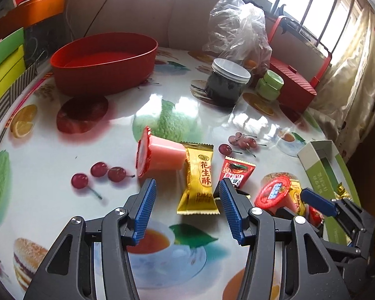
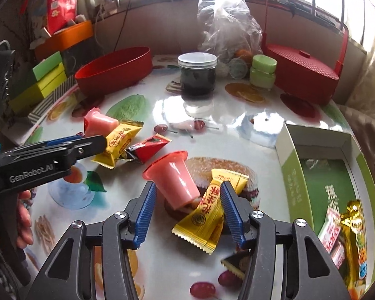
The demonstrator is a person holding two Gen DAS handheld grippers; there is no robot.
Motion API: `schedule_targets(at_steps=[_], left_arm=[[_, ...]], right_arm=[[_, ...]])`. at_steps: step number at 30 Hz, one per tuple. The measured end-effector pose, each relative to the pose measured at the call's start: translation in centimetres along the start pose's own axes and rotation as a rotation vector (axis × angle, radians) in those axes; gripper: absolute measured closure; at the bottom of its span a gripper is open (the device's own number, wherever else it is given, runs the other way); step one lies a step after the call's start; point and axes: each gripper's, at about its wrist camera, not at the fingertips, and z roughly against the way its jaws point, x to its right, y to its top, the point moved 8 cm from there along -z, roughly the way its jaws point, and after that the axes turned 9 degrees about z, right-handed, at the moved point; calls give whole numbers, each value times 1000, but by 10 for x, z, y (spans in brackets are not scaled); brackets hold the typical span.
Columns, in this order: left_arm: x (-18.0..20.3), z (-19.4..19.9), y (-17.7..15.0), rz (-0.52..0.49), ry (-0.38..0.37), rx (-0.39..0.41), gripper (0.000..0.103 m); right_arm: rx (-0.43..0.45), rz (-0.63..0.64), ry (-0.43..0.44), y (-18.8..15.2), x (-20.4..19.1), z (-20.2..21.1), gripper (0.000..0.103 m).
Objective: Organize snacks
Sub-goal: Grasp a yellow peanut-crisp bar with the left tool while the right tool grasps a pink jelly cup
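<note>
My left gripper (image 1: 186, 196) stands open just above the table, and a yellow candy packet (image 1: 198, 177) lies flat between its fingertips, untouched by the pads. A pink jelly cup (image 1: 160, 156) lies on its side just beyond the left finger. A small red packet (image 1: 237, 172) sits to the right. My right gripper (image 2: 187, 200) is open around a second pink jelly cup (image 2: 175, 181), tipped over, and another yellow packet (image 2: 210, 212); both rest on the table. The left gripper (image 2: 97, 142) shows side-on at the left of the right wrist view.
A green box (image 2: 295, 175) at the right holds several snack packets. At the back stand a red oval basin (image 2: 112, 71), a dark jar (image 2: 197, 75), a small green jar (image 2: 262, 72), a red handled basket (image 2: 305, 75) and a plastic bag (image 2: 225, 22). A hand (image 2: 25, 225) shows low left.
</note>
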Motion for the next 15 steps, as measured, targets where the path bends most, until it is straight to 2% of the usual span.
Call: schedule_targets(at_steps=[15], left_arm=[[4,-22,1,-37,15,-27,49]], right_arm=[[-6,106,-27,12,-9,-15,46]])
